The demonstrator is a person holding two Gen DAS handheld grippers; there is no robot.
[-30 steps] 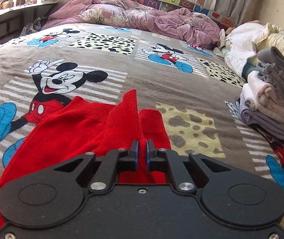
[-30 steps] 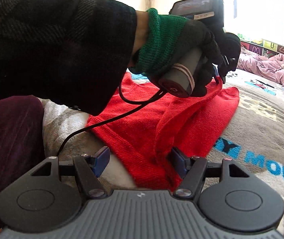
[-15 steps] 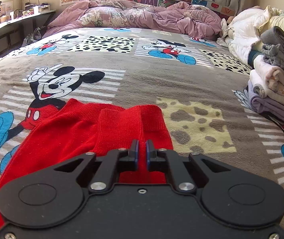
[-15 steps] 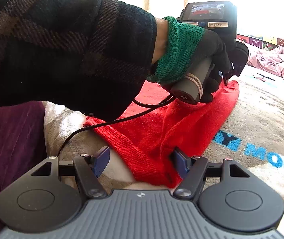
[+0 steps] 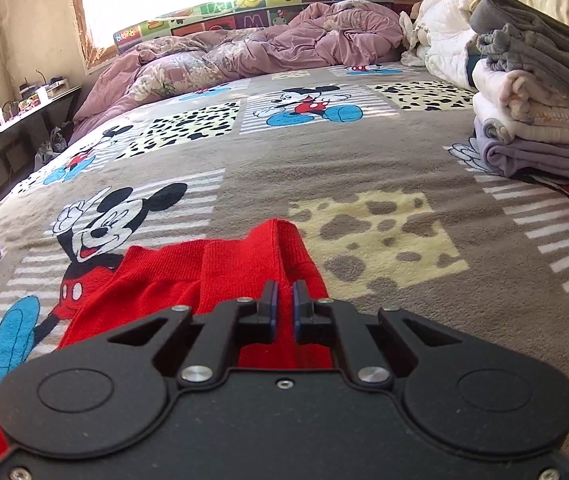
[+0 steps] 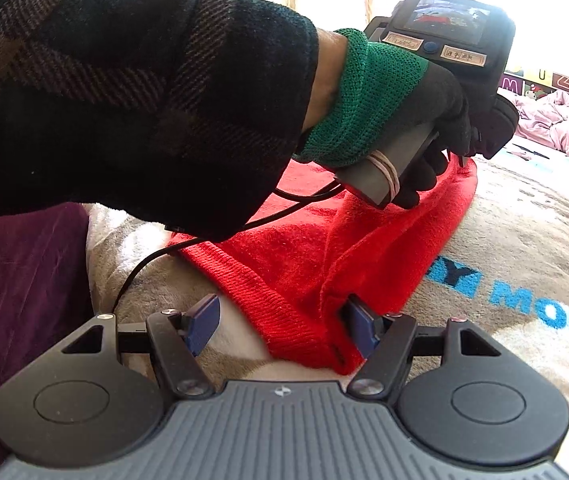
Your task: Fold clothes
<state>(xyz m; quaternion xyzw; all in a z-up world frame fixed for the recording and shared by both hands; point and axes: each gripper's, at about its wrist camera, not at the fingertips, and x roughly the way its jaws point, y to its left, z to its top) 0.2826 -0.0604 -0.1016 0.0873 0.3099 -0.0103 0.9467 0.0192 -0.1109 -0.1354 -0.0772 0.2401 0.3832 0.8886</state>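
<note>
A red knit garment [image 5: 212, 276] lies partly folded on the cartoon-print blanket [image 5: 324, 160]. My left gripper [image 5: 283, 304] is shut on a fold of the red garment, low over the blanket. The right wrist view shows the same red garment [image 6: 324, 248] spread ahead, with a gloved hand [image 6: 436, 128] holding the left gripper above its far edge. My right gripper [image 6: 282, 322] stands open near the garment's near hem, whose corner lies against the right fingertip [image 6: 360, 326].
A stack of folded clothes [image 5: 540, 120] sits at the right of the bed. A rumpled pink duvet [image 5: 244, 52] lies at the far end under the window. White bedding [image 5: 448, 28] is piled at the back right. A dark sleeve [image 6: 124, 92] and a cable [image 6: 212, 236] cross the right view.
The left gripper has lowered the lifted red fold toward the blanket and moved forward, so the fold now lies flatter. The right gripper has stayed open at the near hem.
</note>
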